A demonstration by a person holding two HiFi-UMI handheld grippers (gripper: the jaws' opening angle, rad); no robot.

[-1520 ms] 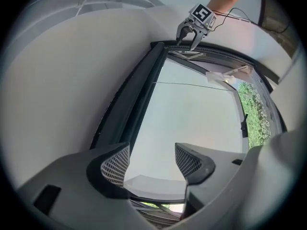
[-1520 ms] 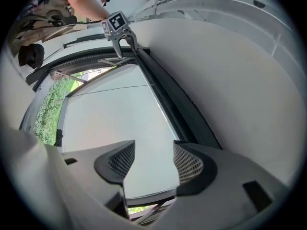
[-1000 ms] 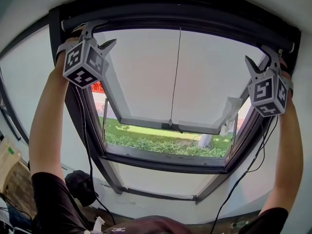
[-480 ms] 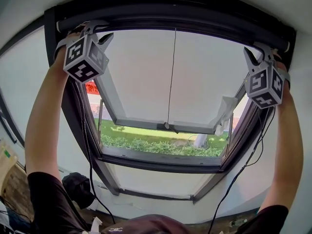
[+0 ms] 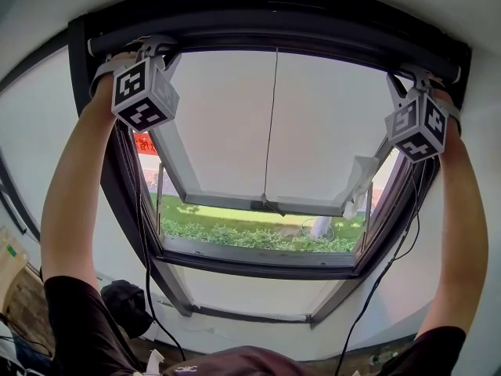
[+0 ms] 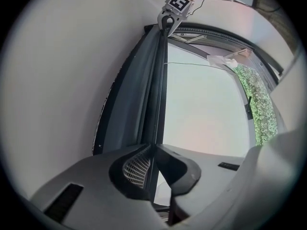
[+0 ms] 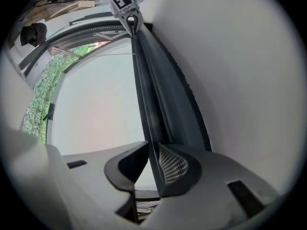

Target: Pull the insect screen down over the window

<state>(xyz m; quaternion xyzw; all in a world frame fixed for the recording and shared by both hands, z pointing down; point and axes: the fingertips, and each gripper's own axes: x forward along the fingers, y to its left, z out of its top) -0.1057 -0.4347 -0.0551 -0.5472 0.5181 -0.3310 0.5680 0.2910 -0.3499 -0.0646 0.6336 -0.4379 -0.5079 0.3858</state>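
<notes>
The insect screen is rolled up in a dark cassette along the window's top, and its dark pull bar (image 5: 274,37) runs just under it. My left gripper (image 5: 153,48) is up at the bar's left end; its jaws are closing, with the bar's thin edge (image 6: 156,95) between the pads (image 6: 136,169). At the bar's right end my right gripper (image 5: 415,73) grips the same bar (image 7: 149,95), which passes between its two pads (image 7: 172,164). Each gripper view shows the other gripper far along the bar: the right gripper (image 6: 167,22) and the left gripper (image 7: 132,22).
The window sash (image 5: 258,202) is tilted open outward, with grass and shrubs (image 5: 258,233) beyond. A thin cord (image 5: 271,131) hangs down the middle of the pane. Cables (image 5: 145,233) trail from both grippers along the frame. A dark bundle (image 5: 127,300) lies on the floor at lower left.
Both grippers have risen to the pull bar at the window's top and their jaws have closed round it. The view has shifted slightly upward.
</notes>
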